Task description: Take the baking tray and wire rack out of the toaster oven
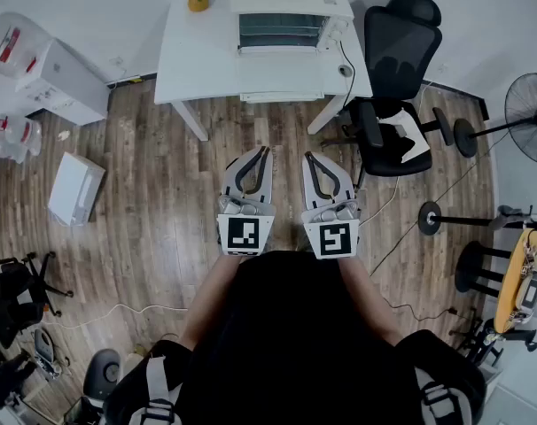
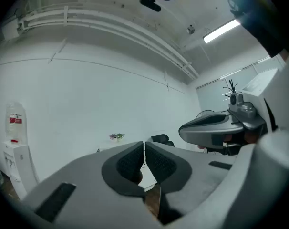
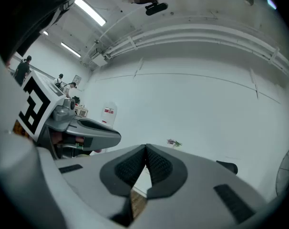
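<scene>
The white toaster oven [image 1: 286, 18] stands on the white table [image 1: 202, 60] at the top of the head view, its glass door closed with rack bars faintly visible behind it. The tray and rack themselves are not distinguishable. My left gripper [image 1: 266, 151] and right gripper [image 1: 309, 157] are held side by side at waist height over the wood floor, well short of the table. Both are shut with nothing between the pads. In the left gripper view the jaws [image 2: 144, 144] meet, pointing level at a white wall; the right gripper [image 3: 145, 149] looks the same.
A black office chair [image 1: 397, 69] stands right of the table. A yellow object [image 1: 198, 3] lies on the table's far left corner. A floor fan [image 1: 530, 118], stools [image 1: 481, 268], a white box [image 1: 75, 189] and cables surround the standing spot.
</scene>
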`<state>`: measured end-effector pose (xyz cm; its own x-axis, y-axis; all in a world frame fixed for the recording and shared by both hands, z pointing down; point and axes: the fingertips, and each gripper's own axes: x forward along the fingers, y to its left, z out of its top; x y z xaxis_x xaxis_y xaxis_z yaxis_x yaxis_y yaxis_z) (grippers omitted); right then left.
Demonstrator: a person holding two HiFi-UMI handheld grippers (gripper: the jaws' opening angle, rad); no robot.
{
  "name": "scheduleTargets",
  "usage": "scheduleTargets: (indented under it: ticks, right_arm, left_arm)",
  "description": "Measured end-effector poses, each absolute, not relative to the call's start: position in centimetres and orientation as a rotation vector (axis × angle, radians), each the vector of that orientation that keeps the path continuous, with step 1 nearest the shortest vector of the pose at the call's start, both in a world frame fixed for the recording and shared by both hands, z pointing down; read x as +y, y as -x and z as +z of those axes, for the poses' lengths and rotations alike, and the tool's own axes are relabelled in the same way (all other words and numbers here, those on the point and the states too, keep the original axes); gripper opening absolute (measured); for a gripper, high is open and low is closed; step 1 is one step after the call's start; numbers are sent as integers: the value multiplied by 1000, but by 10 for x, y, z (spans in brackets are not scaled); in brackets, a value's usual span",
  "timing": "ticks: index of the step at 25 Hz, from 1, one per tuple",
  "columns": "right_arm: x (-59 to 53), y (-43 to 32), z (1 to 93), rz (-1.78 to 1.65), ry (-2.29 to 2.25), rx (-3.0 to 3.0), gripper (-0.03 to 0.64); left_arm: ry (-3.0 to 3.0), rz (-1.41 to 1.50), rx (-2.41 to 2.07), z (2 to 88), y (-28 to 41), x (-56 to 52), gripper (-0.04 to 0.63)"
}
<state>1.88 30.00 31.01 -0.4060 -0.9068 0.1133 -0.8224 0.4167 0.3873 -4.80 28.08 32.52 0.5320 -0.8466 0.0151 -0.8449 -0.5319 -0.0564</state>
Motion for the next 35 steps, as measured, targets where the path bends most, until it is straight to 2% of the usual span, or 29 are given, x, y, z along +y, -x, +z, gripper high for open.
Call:
scheduleTargets:
  ticks: [15,19,35]
  right_arm:
    - [228,-60,331,-287,-1424,-2517,31]
    - [206,-76,336,-274,-1358,-2542,32]
    - [133,-131,363,-143,-1248,-2641,32]
  left_arm:
    - [2636,-109,1621,336,18,215,34]
    - [2617,-228,1631,344,5,193,34]
    - [2586,-396,1692,368,-46,124,34]
